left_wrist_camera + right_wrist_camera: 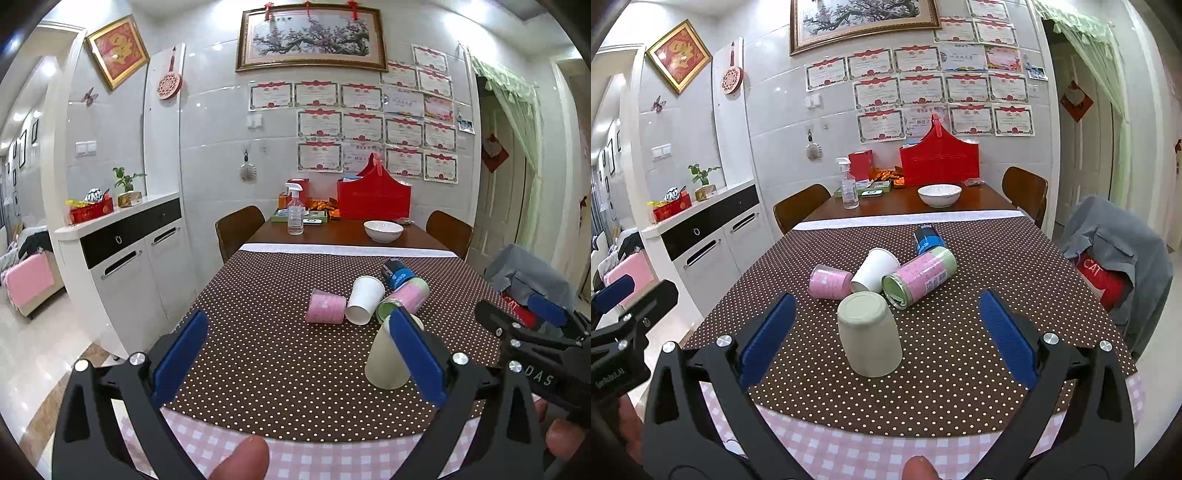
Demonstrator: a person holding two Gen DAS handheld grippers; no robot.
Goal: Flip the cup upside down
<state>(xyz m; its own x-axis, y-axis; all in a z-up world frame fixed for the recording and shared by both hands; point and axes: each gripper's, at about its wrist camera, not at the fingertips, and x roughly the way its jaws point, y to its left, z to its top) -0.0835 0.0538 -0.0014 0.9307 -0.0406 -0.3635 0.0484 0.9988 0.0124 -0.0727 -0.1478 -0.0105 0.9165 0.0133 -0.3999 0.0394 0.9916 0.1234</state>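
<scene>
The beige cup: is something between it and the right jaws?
Nothing visible is. The beige cup stands upside down on the dotted cloth, just ahead of the open right gripper, with bare cloth between them. The lying pink-green can and white cup are behind it.

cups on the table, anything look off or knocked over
Yes. Behind the upside-down beige cup, four containers lie on their sides in a cluster: a pink cup, a white cup, a pink-and-green can and a blue can. Nothing looks spilled. Both claws are open and hold nothing.
</scene>
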